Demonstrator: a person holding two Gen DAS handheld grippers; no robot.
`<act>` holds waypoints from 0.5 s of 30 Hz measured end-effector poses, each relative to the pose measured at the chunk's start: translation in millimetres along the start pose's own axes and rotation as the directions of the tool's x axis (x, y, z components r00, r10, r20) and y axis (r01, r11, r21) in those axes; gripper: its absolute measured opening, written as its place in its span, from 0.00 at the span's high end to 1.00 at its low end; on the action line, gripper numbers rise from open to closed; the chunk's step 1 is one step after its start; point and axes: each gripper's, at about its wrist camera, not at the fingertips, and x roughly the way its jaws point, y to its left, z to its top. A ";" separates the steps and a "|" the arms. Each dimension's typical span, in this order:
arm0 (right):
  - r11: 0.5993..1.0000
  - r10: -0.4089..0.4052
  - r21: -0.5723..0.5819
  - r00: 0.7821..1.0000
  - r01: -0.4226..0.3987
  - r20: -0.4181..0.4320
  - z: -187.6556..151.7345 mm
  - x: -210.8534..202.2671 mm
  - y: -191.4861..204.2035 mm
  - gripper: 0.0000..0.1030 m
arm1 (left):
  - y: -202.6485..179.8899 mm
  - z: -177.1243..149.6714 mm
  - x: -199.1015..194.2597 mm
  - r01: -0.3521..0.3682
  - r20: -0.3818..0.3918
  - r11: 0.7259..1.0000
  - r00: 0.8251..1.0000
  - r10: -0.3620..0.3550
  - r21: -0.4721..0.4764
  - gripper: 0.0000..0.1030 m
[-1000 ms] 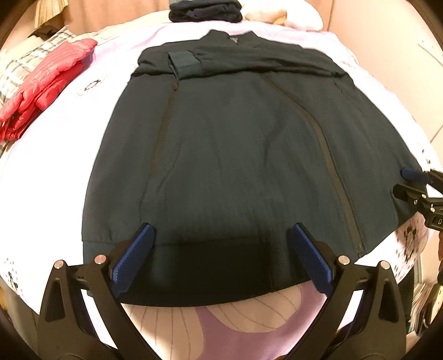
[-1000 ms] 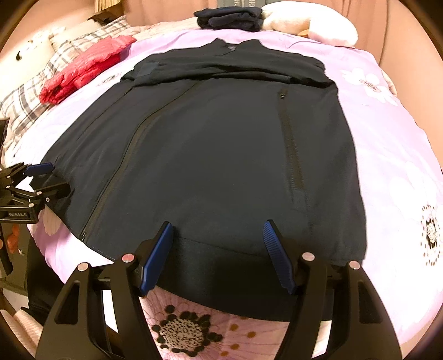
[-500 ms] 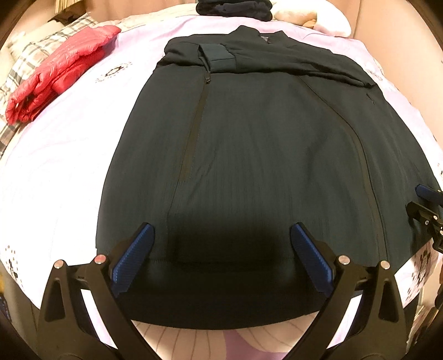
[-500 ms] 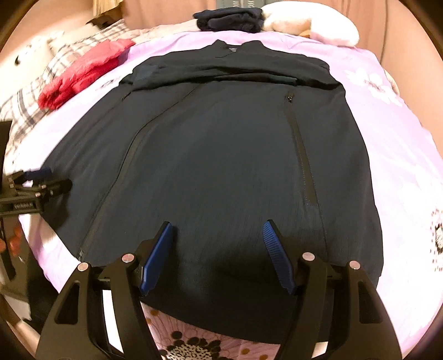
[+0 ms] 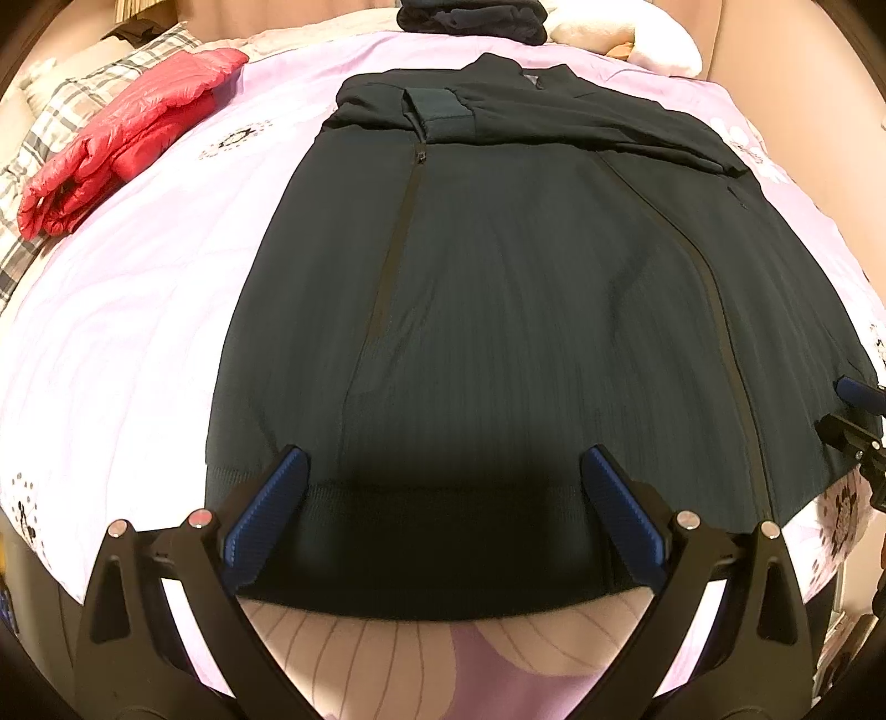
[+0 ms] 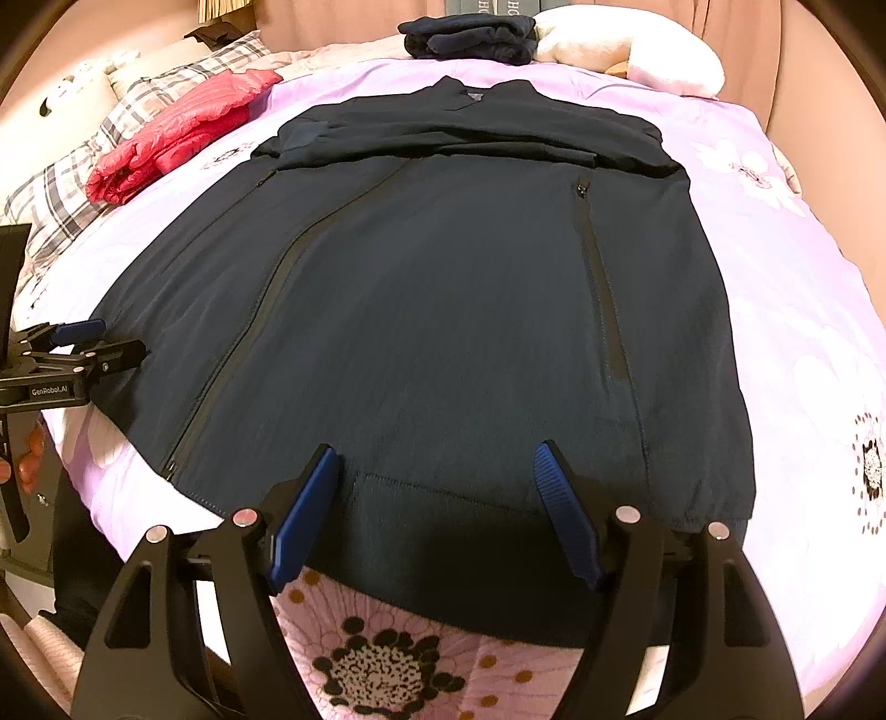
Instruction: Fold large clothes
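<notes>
Bed (image 5: 138, 310): both grippers, left (image 5: 443, 509) and right (image 6: 437, 504), spread, angled down over jacket (image 5: 526, 310) hem.

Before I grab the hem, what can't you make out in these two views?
- Jacket hem: in both wrist views it sits in dark shadow between the open fingers, so whether they touch it is unclear.
- Left gripper: cut off by the right view's left edge.
- Right gripper: cut off by the left view's right edge.
- Folded dark clothes at the far end: too small to identify.
</notes>
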 end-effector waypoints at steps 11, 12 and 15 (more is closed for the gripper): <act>0.978 0.072 0.189 0.995 -0.085 0.073 1.4 -26.9 -41.6 0.28 | 20.7 -4.9 -19.0 0.047 0.008 0.996 0.999 -0.047 -0.070 0.02; 0.972 0.075 0.217 0.994 -0.091 0.079 1.3 -28.1 -47.0 0.28 | 24.8 -3.3 -20.4 0.052 0.013 0.995 0.999 -0.051 -0.086 0.02; 0.952 0.072 0.291 0.993 -0.097 0.096 0.7 -30.5 -64.8 0.28 | 39.8 1.2 -22.5 0.067 0.024 0.988 0.998 -0.064 -0.140 0.02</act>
